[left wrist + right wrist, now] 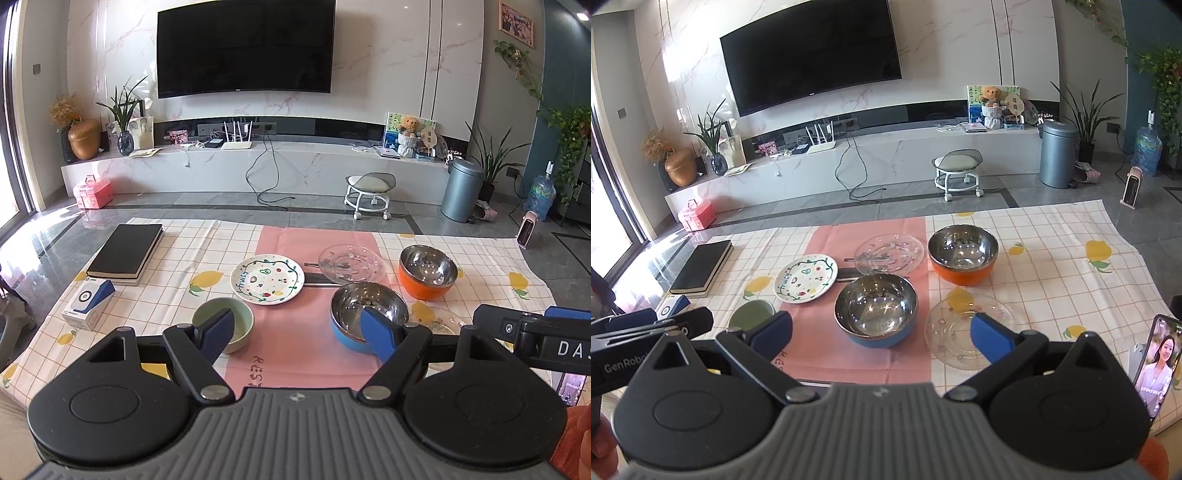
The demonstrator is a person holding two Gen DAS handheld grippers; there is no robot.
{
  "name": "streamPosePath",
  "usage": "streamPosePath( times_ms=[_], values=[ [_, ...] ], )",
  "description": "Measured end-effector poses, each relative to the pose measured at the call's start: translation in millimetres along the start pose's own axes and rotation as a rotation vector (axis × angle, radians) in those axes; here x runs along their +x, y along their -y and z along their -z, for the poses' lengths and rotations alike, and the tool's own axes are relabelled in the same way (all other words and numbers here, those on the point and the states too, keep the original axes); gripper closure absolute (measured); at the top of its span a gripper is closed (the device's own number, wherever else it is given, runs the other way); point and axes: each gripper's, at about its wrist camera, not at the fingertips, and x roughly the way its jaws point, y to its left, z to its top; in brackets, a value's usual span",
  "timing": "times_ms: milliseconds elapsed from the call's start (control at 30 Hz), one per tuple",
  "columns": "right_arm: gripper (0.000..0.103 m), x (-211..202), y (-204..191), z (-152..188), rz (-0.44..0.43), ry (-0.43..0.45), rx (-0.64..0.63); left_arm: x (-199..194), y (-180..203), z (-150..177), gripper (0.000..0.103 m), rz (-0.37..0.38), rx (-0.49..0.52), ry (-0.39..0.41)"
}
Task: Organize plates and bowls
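Observation:
On the checked cloth lie a painted white plate [267, 279] [805, 277], a far clear glass plate [351, 263] [889, 253], a near clear glass plate [964, 334], a blue steel bowl [368, 314] [876, 309], an orange steel bowl [427, 271] [962, 254] and a small green bowl [222, 323] [750, 314]. My left gripper [297, 332] is open and empty, above the cloth between the green bowl and the blue bowl. My right gripper [882, 338] is open and empty, above the blue bowl's near side.
A black book [125, 254] and a small blue-and-white box [88, 302] lie at the cloth's left. A phone [1156, 363] stands at the right edge. Beyond the table are a stool [370, 194], a bin [461, 190] and a TV bench.

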Motion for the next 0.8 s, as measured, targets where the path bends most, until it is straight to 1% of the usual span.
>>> streamPosePath(
  times_ms=[200,300,400,467,500,533,567,600,667,733,800],
  values=[
    [0.002,3.8,-1.9,3.2,-0.013,0.006,-0.001,0.6,-2.0,-0.1,0.013,0.002,0.008,0.014],
    [0.002,6.8,-0.7,8.8,-0.036,0.049,-0.001,4.1,-9.0,0.9,0.016,0.030,0.004,0.016],
    [0.002,16.6,-0.4,18.0,-0.058,0.085,-0.026,11.1,-22.9,4.3,0.022,0.054,-0.003,0.016],
    [0.003,27.0,0.3,24.6,-0.053,0.084,-0.053,18.8,-31.5,7.0,0.031,0.064,-0.009,0.013],
    [0.003,34.6,0.7,28.4,-0.044,0.077,-0.069,23.6,-35.6,8.3,0.034,0.070,-0.016,0.007],
    [0.004,41.7,1.6,31.9,-0.038,0.069,-0.080,28.6,-39.3,10.6,0.039,0.078,-0.032,-0.002],
    [0.012,49.3,2.5,34.8,-0.028,0.059,-0.086,33.9,-41.3,11.3,0.045,0.089,-0.048,-0.010],
    [0.021,57.6,3.9,37.3,-0.017,0.043,-0.086,39.8,-42.3,12.4,0.048,0.105,-0.066,-0.018],
    [0.029,74.4,8.7,40.5,-0.011,0.010,-0.067,52.8,-39.0,12.2,0.059,0.130,-0.085,-0.037],
    [0.034,92.7,13.5,42.0,-0.006,-0.023,-0.045,68.4,-31.6,11.1,0.061,0.159,-0.092,-0.054],
    [0.042,109.5,17.6,41.1,0.013,-0.036,-0.034,85.2,-22.4,9.9,0.062,0.177,-0.093,-0.073]
  ],
)
